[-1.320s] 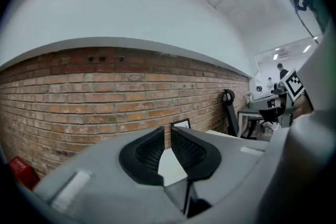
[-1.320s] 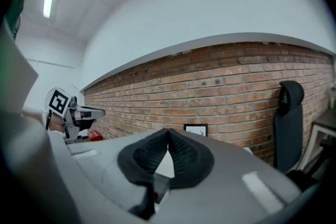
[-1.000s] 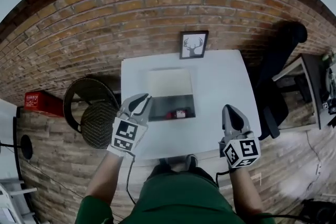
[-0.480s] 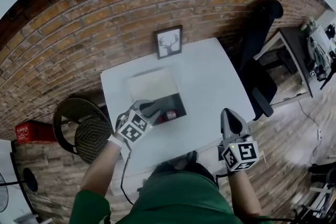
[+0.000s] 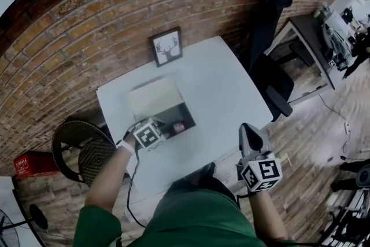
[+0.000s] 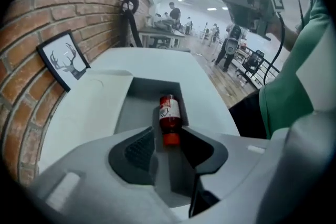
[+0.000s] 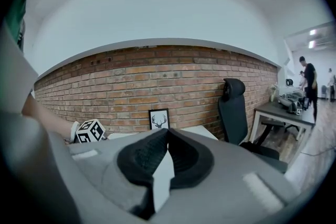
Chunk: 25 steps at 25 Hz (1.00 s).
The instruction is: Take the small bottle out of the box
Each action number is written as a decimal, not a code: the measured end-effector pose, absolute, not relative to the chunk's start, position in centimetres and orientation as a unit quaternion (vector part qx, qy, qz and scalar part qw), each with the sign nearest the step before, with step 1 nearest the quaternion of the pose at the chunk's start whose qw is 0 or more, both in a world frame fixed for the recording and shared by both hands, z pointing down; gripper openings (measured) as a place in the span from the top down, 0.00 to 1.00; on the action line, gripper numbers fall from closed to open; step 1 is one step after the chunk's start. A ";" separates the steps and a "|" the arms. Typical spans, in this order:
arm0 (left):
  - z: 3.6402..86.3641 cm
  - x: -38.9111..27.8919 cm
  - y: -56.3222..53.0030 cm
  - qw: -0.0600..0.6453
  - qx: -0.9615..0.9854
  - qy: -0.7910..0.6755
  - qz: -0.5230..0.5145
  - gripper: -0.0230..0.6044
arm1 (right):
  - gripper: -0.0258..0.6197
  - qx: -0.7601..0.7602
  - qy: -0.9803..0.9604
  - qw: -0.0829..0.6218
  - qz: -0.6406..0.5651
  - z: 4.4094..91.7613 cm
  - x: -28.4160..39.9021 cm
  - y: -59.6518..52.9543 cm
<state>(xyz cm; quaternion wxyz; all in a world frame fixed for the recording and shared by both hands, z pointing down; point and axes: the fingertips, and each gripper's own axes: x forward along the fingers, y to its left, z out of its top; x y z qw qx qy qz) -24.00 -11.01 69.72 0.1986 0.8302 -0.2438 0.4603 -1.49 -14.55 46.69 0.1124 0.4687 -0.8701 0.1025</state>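
A small red bottle with a white label lies on its side in the open grey box, red cap toward me. In the head view the bottle shows at the box's near right corner, on the white table. My left gripper points steeply down into the box; its jaws have just been opening and stand open, the cap at their tips, pads not pressing. Seen from the head, the left gripper is at the box's near edge. My right gripper hovers shut and empty by the table's near right edge.
A framed deer picture leans on the brick wall behind the box. A black office chair stands right of the table, a round woven chair left of it. The box's pale lid lies open toward the wall.
My left gripper has dropped from above the table's front edge down into the box and tipped downward, its jaws spreading. The right gripper has shifted only slightly.
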 end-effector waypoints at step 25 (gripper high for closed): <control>75.7 -23.4 -10.6 0.203 0.820 -0.193 0.500 0.68 | 0.96 0.488 -0.854 0.118 0.136 48.5 0.4 -13.8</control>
